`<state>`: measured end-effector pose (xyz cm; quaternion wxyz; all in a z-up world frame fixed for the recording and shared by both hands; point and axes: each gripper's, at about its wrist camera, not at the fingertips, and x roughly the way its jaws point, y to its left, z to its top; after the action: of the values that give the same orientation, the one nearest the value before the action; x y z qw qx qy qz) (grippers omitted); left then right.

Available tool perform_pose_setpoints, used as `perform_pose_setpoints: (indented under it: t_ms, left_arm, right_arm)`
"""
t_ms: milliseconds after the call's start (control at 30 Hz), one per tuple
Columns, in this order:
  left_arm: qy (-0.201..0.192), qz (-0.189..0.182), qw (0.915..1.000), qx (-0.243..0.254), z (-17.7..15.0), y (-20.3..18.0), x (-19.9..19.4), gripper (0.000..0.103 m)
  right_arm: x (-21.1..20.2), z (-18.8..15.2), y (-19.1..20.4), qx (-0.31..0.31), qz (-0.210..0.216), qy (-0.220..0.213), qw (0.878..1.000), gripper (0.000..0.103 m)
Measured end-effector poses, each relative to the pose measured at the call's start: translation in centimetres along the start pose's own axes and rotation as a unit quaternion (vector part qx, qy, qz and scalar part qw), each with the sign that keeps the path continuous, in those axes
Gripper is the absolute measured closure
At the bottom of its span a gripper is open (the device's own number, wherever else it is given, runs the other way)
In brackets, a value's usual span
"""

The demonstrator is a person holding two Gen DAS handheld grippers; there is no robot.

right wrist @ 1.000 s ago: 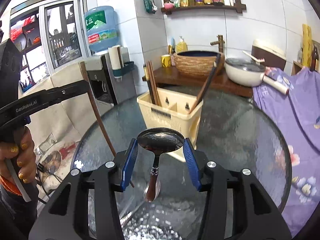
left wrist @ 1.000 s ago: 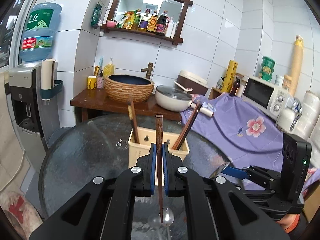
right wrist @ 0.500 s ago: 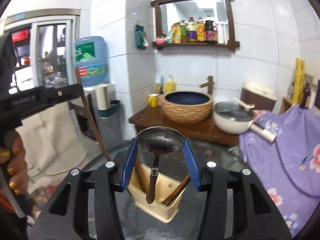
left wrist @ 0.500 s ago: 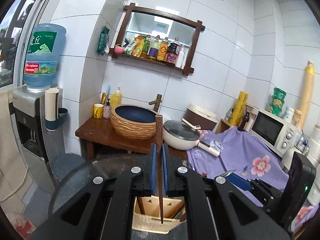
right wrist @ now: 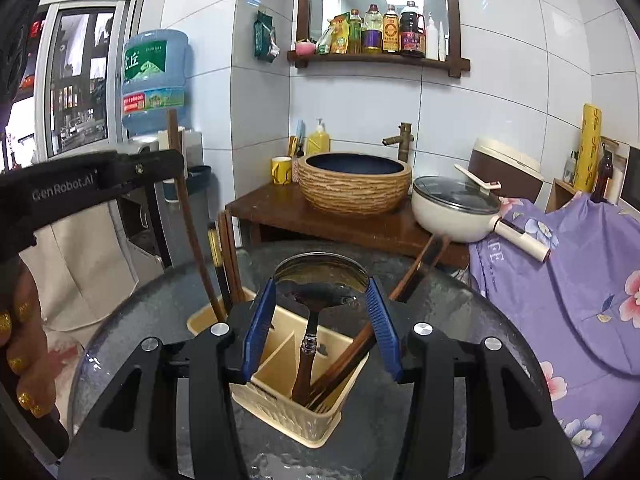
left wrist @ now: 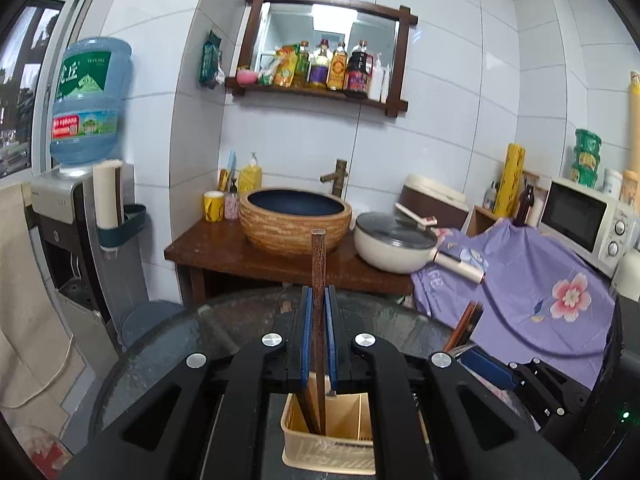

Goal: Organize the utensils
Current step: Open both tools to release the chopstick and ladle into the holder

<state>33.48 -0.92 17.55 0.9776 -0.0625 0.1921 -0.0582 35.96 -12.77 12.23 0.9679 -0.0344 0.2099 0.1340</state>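
Observation:
A beige utensil holder [right wrist: 276,360] stands on the round glass table [right wrist: 460,320]. My right gripper [right wrist: 320,294] is shut on a metal spoon [right wrist: 320,280], its bowl between the blue pads. The spoon's brown handle hangs down into the holder beside leaning chopsticks [right wrist: 416,276]. My left gripper [left wrist: 319,300] is shut on an upright dark chopstick [left wrist: 319,260]. That chopstick's lower end dips into the holder [left wrist: 332,456], next to other chopsticks. In the right wrist view the left gripper [right wrist: 100,180] shows at the left, its chopstick [right wrist: 188,216] slanting into the holder's left compartment.
Behind the table stands a wooden side table [left wrist: 224,248] with a woven basin [left wrist: 294,216] and a white pan [left wrist: 394,244]. A purple flowered cloth [left wrist: 540,288] lies at the right, a water dispenser [left wrist: 80,184] at the left. A person's hand [right wrist: 24,340] grips the left tool.
Both grippers have moved forward over the holder, each keeping its utensil. The chopstick's and the spoon handle's lower ends now hang inside the holder instead of in front of it.

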Motion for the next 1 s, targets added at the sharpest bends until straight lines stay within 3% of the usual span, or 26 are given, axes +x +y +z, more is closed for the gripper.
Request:
perform_pose_setpoints:
  t_ms: [267, 600, 633, 700, 833, 1000]
  left_arm:
    - [0.049, -0.003, 0.9988, -0.006, -4.5, 0.7, 2.4, 0.097]
    - [0.049, -0.011, 0.9987, -0.007, -5.2, 1.1, 2.2, 0.095]
    - [0.05, -0.013, 0.9986, -0.008, -5.3, 1.1, 2.1, 0.09]
    - [0.046, -0.013, 0.9988, -0.008, -5.3, 1.1, 1.8, 0.074]
    - [0.025, -0.014, 0.9996, -0.005, -6.0, 1.1, 0.3, 0.052]
    - [0.002, 0.004, 0.9999, -0.013, -7.6, 2.0, -2.3, 0.033]
  right_arm:
    - [1.4, -3.5, 0.2, 0.007, 0.006, 0.014, 1.0, 0.056]
    - [1.3, -4.5, -0.1, 0.02, 0.007, 0.01, 1.0, 0.054]
    - [1.1, -4.6, -0.2, 0.021, 0.008, 0.003, 1.0, 0.052]
    - [0.5, -4.6, -0.2, 0.017, 0.005, -0.007, 1.0, 0.037]
    - [-1.1, -5.2, 0.6, -0.008, -0.004, -0.026, 1.0, 0.035]
    - [-2.6, -7.2, 0.4, 0.002, -0.018, -0.01, 1.0, 0.034]
